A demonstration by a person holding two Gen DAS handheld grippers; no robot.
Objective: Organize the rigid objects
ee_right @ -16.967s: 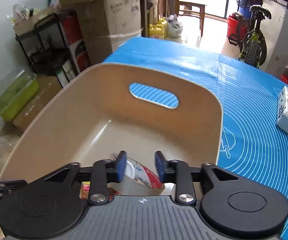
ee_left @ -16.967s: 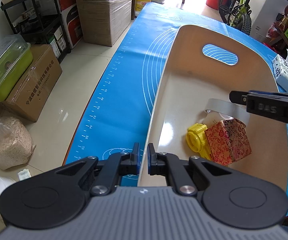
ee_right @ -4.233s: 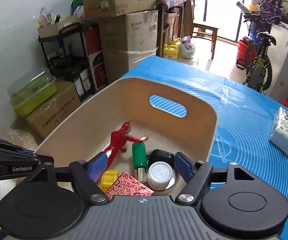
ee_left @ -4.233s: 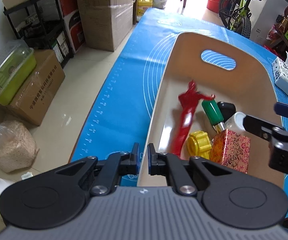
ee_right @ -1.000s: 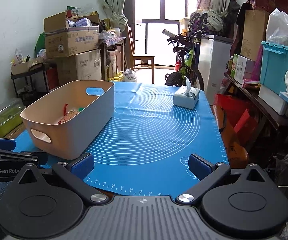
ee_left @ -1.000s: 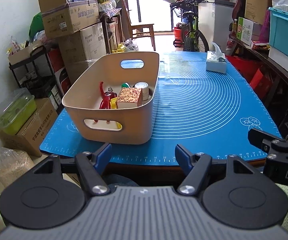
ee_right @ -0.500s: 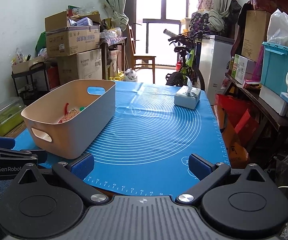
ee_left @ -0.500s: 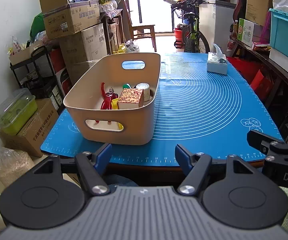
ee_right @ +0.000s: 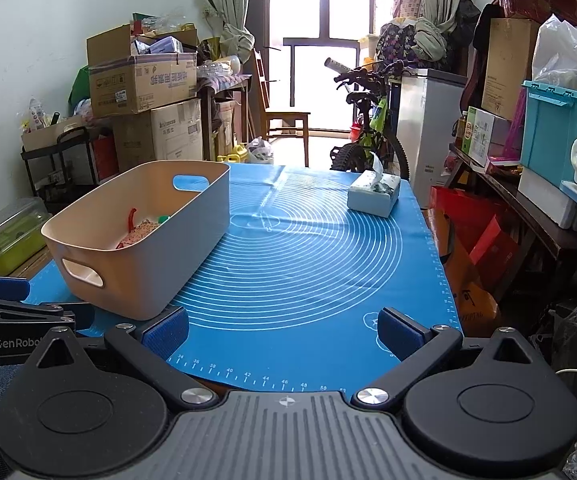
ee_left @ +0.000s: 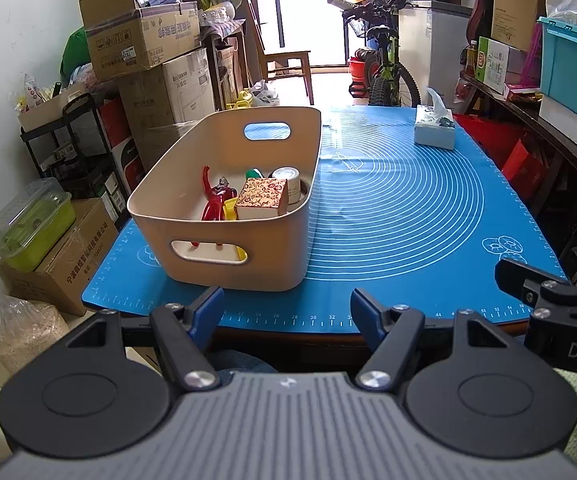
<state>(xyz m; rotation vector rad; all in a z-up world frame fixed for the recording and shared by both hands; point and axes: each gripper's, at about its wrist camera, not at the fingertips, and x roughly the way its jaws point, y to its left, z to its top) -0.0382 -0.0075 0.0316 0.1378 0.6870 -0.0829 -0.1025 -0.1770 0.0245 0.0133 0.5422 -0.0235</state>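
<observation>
A beige bin [ee_left: 280,248] [ee_right: 192,256] stands on the left of the blue mat [ee_left: 408,220]. In it are a red figure [ee_left: 213,200], a patterned red box [ee_left: 262,200], a yellow piece [ee_left: 229,209], a green-capped item [ee_left: 254,174] and a white-lidded jar [ee_left: 286,178]. My left gripper [ee_left: 284,312] is open and empty, held back off the table's near edge in front of the bin. My right gripper [ee_right: 284,332] is open and empty over the mat's near edge, to the right of the bin.
A tissue box [ee_left: 434,130] [ee_right: 374,194] sits at the mat's far right. Cardboard boxes [ee_left: 140,40] and a rack stand on the left, a bicycle [ee_right: 364,132] behind the table, and shelves with a teal crate [ee_right: 556,132] on the right.
Both grippers have drawn back from the bin to the table's near edge. The left gripper, earlier shut on the bin's rim, has opened. Over the last second almost nothing moves.
</observation>
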